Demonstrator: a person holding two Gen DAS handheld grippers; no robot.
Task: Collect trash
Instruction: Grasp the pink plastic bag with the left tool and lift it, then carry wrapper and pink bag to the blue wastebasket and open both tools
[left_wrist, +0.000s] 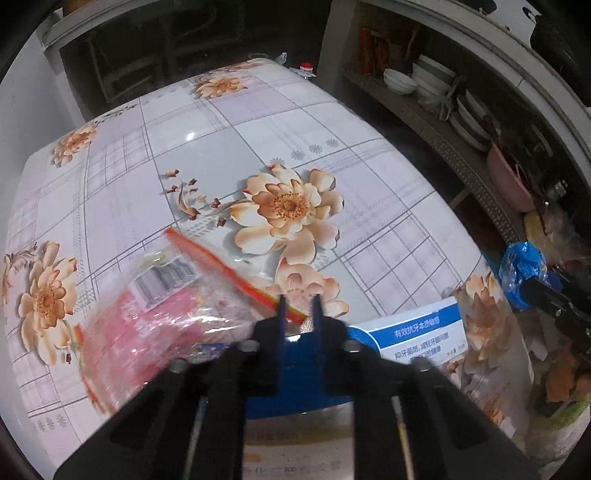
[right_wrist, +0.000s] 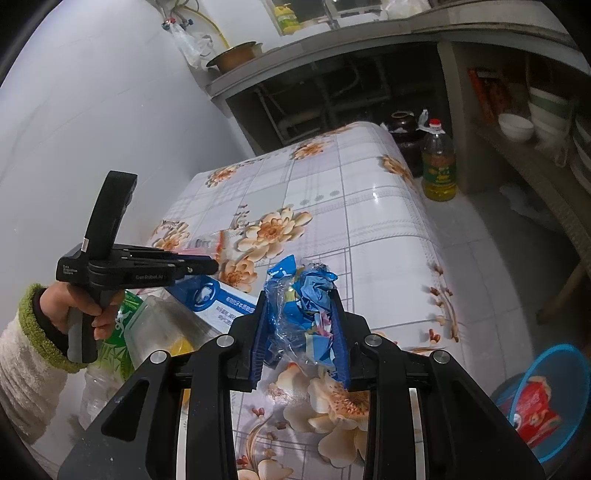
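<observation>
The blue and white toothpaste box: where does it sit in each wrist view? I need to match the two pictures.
Left wrist view: the toothpaste box lies lower right of centre, beside the left gripper.
Right wrist view: the same box lies left of centre, below the left gripper.
Shared landmark: the crumpled blue wrapper in the right gripper, at the right edge of the left wrist view.
</observation>
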